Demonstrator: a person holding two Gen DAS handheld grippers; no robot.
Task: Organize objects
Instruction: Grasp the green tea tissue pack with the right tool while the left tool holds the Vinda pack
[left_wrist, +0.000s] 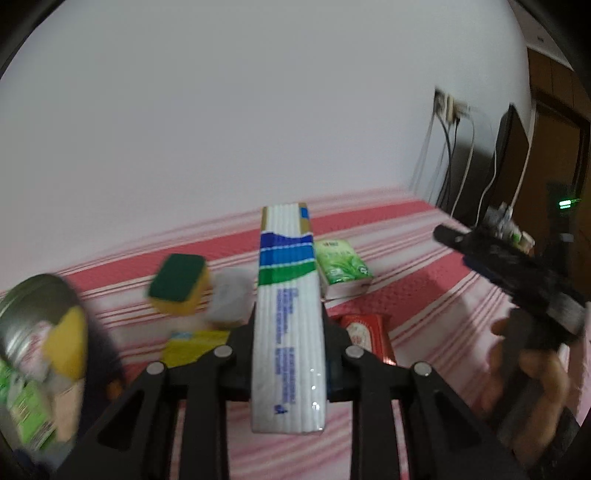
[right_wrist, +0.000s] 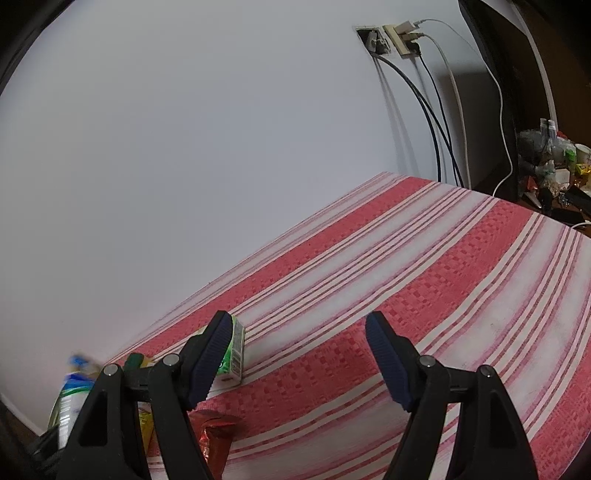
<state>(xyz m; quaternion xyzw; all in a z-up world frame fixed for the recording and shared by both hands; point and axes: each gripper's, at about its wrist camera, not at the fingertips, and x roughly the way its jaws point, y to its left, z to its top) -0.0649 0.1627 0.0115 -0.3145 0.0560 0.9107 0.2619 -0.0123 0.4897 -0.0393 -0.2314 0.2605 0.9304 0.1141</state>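
My left gripper (left_wrist: 288, 332) is shut on a long white pack (left_wrist: 286, 321) with blue and green bands, held above the red striped cloth (left_wrist: 424, 273). Below it lie a green tissue pack (left_wrist: 341, 266), a red packet (left_wrist: 367, 336), a green-and-yellow sponge (left_wrist: 179, 284) and a yellow box (left_wrist: 192, 345). My right gripper (right_wrist: 299, 354) is open and empty over the cloth (right_wrist: 424, 295), with the green tissue pack (right_wrist: 232, 354) just behind its left finger and the red packet (right_wrist: 214, 435) below it. The right gripper also shows in the left wrist view (left_wrist: 517, 266).
A metal bowl (left_wrist: 26, 321) holding packets sits at the far left, blurred. A white wall borders the cloth at the back. A wall socket (right_wrist: 391, 40) with hanging cables and a cluttered dark stand (right_wrist: 550, 166) are at the right.
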